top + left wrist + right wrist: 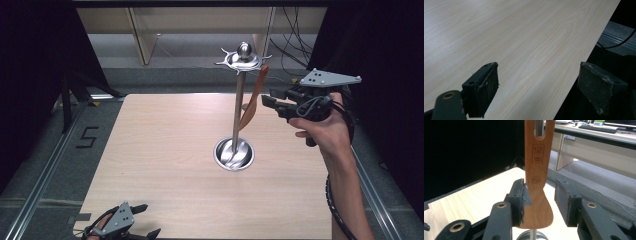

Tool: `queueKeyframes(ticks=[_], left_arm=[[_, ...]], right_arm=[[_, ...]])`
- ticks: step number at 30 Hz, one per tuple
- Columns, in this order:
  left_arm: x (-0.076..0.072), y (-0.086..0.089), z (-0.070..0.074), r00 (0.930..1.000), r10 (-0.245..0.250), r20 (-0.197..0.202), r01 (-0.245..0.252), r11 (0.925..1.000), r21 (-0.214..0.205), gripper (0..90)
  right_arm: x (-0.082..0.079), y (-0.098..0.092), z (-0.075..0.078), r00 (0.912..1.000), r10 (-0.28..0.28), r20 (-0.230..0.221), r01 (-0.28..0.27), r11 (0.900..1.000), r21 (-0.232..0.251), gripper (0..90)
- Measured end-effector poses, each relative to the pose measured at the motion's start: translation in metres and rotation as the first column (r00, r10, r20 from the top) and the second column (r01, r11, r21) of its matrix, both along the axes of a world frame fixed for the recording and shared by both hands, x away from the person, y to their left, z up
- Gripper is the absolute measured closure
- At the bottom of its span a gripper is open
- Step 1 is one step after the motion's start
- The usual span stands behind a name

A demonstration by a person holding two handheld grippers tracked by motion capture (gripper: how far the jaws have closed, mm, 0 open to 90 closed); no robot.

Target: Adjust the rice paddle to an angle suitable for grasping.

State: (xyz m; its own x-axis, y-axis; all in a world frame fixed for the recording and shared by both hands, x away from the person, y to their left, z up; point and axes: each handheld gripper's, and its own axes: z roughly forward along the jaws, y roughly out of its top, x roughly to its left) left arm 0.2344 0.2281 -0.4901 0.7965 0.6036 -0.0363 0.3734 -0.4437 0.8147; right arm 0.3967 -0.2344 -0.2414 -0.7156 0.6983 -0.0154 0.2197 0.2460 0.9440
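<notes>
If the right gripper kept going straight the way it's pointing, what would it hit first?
Most likely the wooden spatula, which hangs from the metal stand right between the open jaws of the right gripper. The stand's pole lies just behind it, though the depth is hard to judge.

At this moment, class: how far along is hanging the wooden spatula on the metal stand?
Done: the wooden spatula hangs from the metal stand. In hand: the right gripper has its jaws open around the blade, one pad beside it. Left: withdrawing. The left gripper is open over the table.
</notes>
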Motion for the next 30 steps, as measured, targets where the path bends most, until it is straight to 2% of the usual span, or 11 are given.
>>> queueKeyframes(ticks=[5, 6, 7, 8, 10, 12, 19, 23, 24, 26, 30], left_arm=[[0.001, 0.0, -0.001, 1.0, 0.001, 0.004, -0.001, 1.0, 0.0, 16.3], [0.0, -0.001, -0.002, 1.0, 0.004, 0.003, -0.004, 0.9999, -0.012, 16.3], [0.0, -0.001, -0.002, 1.0, 0.006, -0.001, -0.006, 0.9997, -0.022, 16.3], [0.0, -0.001, -0.002, 1.0, 0.006, -0.001, -0.006, 0.9997, -0.022, 16.3], [0.0, 0.0, -0.001, 1.0, 0.004, 0.006, -0.004, 1.0, 0.001, 16.3], [0.0, -0.001, -0.002, 1.0, 0.009, 0.001, -0.009, 0.9997, -0.021, 16.3], [0.0, -0.002, -0.003, 1.0, 0.008, 0.001, -0.008, 0.9994, -0.034, 16.3], [0.0, -0.001, -0.002, 1.0, 0.007, 0.003, -0.007, 0.9999, -0.011, 16.3], [0.0, -0.001, -0.002, 1.0, 0.006, -0.001, -0.006, 0.9997, -0.022, 16.3], [0.0, -0.001, -0.002, 1.0, 0.005, 0.002, -0.005, 0.9998, -0.021, 16.3], [0.001, 0.0, -0.001, 0.9999, -0.006, 0.013, 0.006, 1.0, -0.007, 16.3]], right_arm=[[-0.009, -0.006, -0.003, 0.9998, -0.02, 0.009, 0.02, 0.9995, -0.026, 56.7], [-0.012, -0.006, -0.003, 0.9994, -0.033, -0.014, 0.032, 0.9993, -0.02, 55.6], [-0.013, -0.008, -0.004, 0.9992, -0.035, 0.021, 0.035, 0.999, -0.027, 54.9], [-0.013, -0.008, -0.004, 0.9992, -0.035, 0.021, 0.035, 0.999, -0.027, 54.9], [-0.017, -0.01, -0.006, 0.9993, -0.037, 0.011, 0.037, 0.999, -0.025, 52.7], [-0.02, -0.011, -0.01, 0.9992, -0.04, 0.009, 0.04, 0.9989, -0.025, 50.2], [-0.026, -0.01, -0.022, 0.9979, -0.06, 0.021, 0.061, 0.9978, -0.025, 44.2], [-0.029, -0.01, -0.03, 0.9974, -0.07, 0.018, 0.071, 0.9968, -0.038, 42.7], [-0.029, -0.011, -0.031, 0.9978, -0.062, 0.024, 0.063, 0.9971, -0.043, 42.7], [-0.032, -0.011, -0.036, 0.9975, -0.071, 0.007, 0.071, 0.9973, -0.02, 42.5], [-0.036, -0.014, -0.044, 0.9973, -0.074, 0.006, 0.074, 0.9969, -0.026, 42.3]])
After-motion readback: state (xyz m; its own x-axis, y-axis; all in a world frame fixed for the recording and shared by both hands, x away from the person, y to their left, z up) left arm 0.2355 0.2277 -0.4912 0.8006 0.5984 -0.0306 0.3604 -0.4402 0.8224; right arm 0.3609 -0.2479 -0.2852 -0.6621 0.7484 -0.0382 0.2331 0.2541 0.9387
